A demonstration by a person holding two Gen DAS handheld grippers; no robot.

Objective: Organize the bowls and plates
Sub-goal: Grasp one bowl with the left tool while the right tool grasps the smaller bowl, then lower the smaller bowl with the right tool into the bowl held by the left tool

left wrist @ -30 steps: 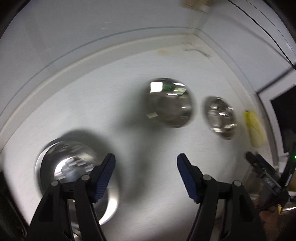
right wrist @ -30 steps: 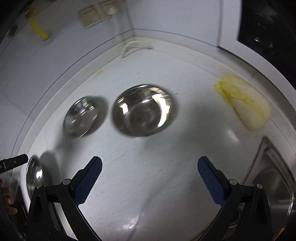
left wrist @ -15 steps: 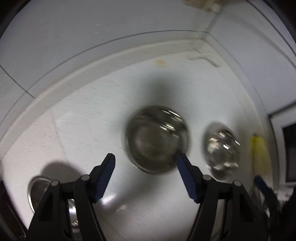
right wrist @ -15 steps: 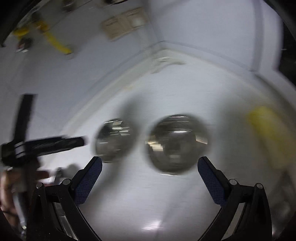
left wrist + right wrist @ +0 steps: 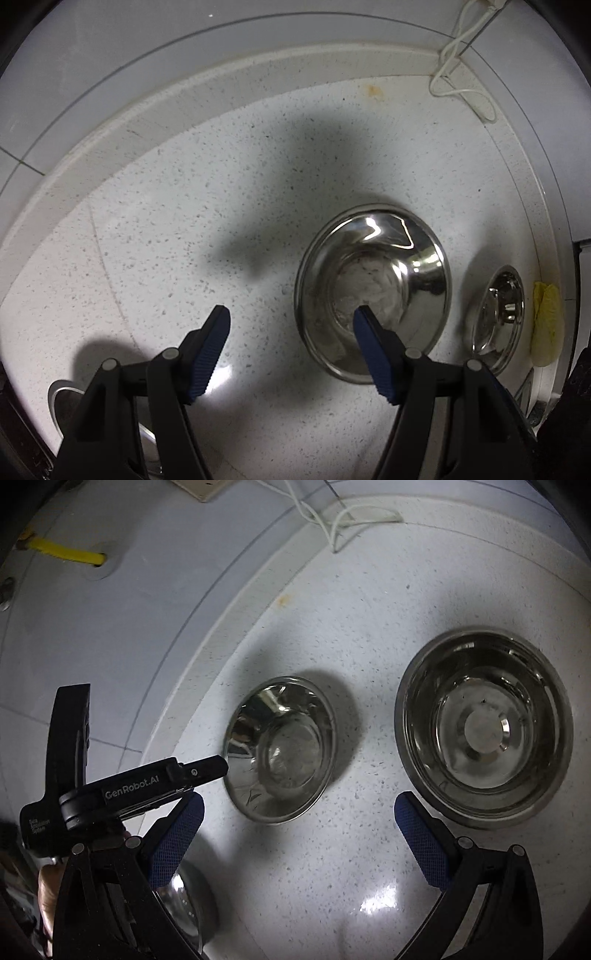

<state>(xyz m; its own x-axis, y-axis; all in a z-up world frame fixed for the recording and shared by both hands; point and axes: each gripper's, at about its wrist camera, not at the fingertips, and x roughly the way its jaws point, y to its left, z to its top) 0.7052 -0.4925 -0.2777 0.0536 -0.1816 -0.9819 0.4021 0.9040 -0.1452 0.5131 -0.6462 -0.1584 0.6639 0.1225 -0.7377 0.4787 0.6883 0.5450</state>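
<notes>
A middle steel bowl stands upright on the speckled white counter. My left gripper is open, its right finger over the bowl's near rim; the left gripper also shows in the right wrist view, just left of that bowl. A larger steel bowl stands to the right. A third steel bowl lies low at the left, partly hidden by gripper arms. My right gripper is open and empty, above the counter before the two bowls.
The counter ends at a raised white backsplash. A white cable lies in the far corner. A yellow cloth lies at the right by a sink rim. A yellow pipe sticks out of the wall.
Both grippers have come closer to the bowls. The left gripper moved right until its right finger overlaps the middle bowl. The right view shifted left; the large bowl now sits at its right.
</notes>
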